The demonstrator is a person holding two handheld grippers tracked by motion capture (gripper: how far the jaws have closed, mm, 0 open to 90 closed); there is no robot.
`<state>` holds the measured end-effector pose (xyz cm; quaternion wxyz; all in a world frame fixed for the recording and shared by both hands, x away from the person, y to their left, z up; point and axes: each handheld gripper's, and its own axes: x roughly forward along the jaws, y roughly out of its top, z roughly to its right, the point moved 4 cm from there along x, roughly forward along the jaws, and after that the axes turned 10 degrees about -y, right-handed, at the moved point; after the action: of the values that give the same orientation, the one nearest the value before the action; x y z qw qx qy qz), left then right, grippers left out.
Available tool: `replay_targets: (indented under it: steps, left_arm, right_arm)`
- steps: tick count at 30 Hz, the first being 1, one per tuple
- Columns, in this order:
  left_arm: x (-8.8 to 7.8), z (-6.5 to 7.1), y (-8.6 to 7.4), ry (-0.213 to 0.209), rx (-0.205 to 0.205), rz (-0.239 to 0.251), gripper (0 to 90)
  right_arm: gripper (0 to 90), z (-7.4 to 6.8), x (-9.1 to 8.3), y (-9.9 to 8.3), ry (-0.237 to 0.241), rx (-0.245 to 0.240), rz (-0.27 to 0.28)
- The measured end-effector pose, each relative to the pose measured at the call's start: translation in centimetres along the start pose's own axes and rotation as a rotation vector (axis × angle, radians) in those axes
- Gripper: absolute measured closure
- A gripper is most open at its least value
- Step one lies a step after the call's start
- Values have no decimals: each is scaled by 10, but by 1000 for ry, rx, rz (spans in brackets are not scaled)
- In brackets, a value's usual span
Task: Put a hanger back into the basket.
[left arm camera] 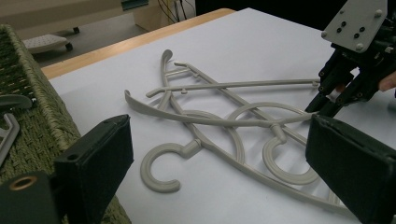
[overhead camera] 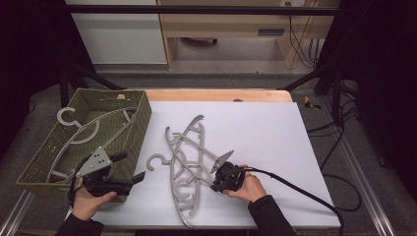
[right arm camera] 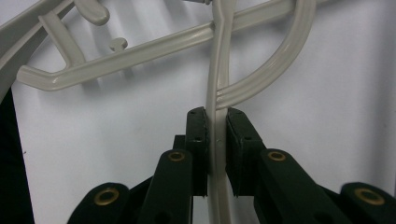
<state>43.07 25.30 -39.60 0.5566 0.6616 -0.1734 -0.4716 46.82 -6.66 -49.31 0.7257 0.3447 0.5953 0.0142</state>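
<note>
Hangers (overhead camera: 189, 164) lie tangled right of the basket (overhead camera: 37, 169); my right gripper (right arm camera: 216, 140) pinches one hanger's thin bar, while my left gripper (left arm camera: 219, 163) hovers beside the basket, jaws spread.

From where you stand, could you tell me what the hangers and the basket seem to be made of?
Hangers: probably moulded plastic, pale grey, slightly glossy, with ribbed bars catching highlights. Basket: looks like woven fibre or wicker, matte olive green; the weave shows on its walls.
</note>
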Motion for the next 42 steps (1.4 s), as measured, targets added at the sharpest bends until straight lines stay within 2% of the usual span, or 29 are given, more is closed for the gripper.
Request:
replay_targets:
  steps: [5, 7, 11, 15, 20, 27, 29, 34, 42]
  left_arm:
    - [0, 1, 0, -4, 3, 1, 76]
    - [0, 1, 1, -6, 4, 2, 76]
    - [0, 2, 1, -7, 11, 0, 76]
    - [-1, 4, 2, -9, 18, 2, 76]
    - [-1, 8, 6, -14, 40, -1, 75]
    - [1, 15, 8, -30, 71, -10, 75]
    - [3, 16, 9, -33, 78, -16, 75]
    - [7, 22, 11, -42, 120, -45, 74]
    - [19, 34, 17, -74, 223, -119, 73]
  right_arm:
    - [815, 0, -3, 0, 6, 9, -6]
    - [816, 0, -7, 1, 18, 13, 8]
    - [818, 3, -24, 5, 40, 26, 34]
    - [819, 4, -39, 5, 48, 12, 46]
    - [820, 0, -50, 5, 76, 12, 60]
    - [821, -1, -68, 5, 71, 12, 106]
    - [821, -1, -72, 5, 87, 5, 118]
    - [821, -4, -82, 6, 105, 9, 149]
    - [821, -2, -98, 4, 125, -16, 164]
